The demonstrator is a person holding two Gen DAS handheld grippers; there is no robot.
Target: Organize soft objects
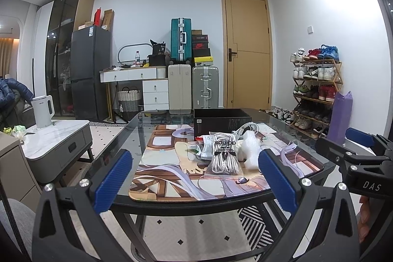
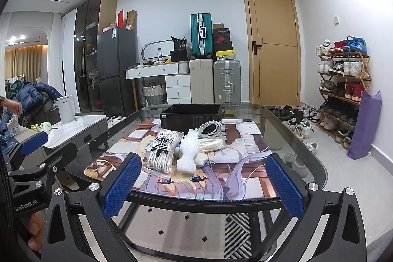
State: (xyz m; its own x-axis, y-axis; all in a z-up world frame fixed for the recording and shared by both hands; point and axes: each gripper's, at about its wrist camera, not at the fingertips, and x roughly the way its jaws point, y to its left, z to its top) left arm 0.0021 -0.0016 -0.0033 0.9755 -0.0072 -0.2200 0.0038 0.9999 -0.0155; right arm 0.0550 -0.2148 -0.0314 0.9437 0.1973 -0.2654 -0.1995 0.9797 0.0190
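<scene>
Both tongs, the left gripper [image 1: 195, 182] and the right gripper [image 2: 203, 184], are held wide apart and empty, short of the glass table [image 1: 137, 122]. On the printed mat [image 1: 157, 178] the bagged adidas laces [image 1: 224, 156] are crowded against foam wrap [image 1: 250, 149] and cables [image 2: 211, 127]. A slippery bag could be pinched loosely and dropped, or a neighbour dragged along.

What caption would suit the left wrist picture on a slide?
Open left gripper faces an Adidas sock pack and white foam on a glass table.
</scene>
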